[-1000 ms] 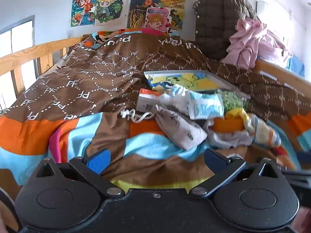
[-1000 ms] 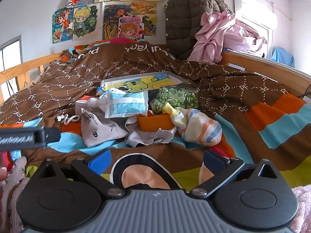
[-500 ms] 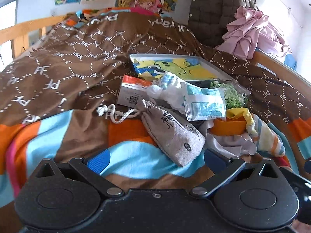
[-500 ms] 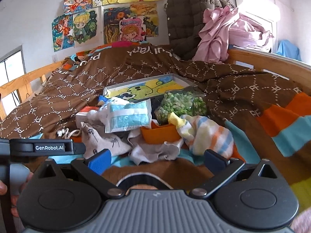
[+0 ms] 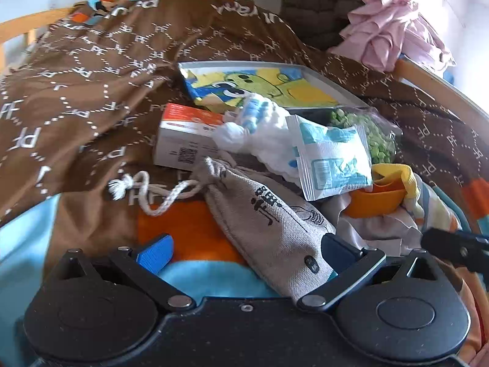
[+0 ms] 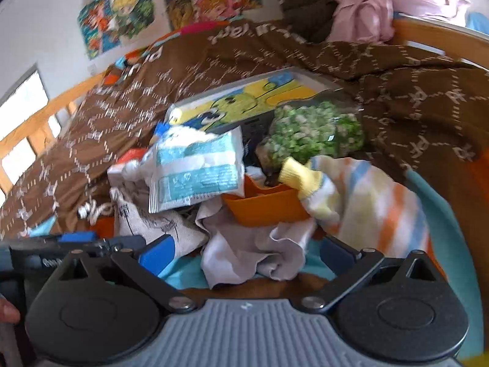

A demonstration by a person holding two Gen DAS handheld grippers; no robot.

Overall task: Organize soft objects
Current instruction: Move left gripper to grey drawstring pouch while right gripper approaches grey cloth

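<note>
Now left gripper (image 5: 244, 253) fingers spread, straddling grey drawstring pouch (image 5: 272, 223); right gripper (image 6: 241, 252) fingers spread around crumpled cloth (image 6: 253, 253).

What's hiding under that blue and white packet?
Under the blue and white packet you can see the orange container, a white fluffy cloth and a grey crumpled cloth. Anything directly beneath is covered.

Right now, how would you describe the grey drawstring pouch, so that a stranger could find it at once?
Look at the heap of things on the brown patterned bedspread. At its near left edge lies the grey drawstring pouch, in front of the orange and white box. Only it has black printed characters and a knotted white cord.
</note>
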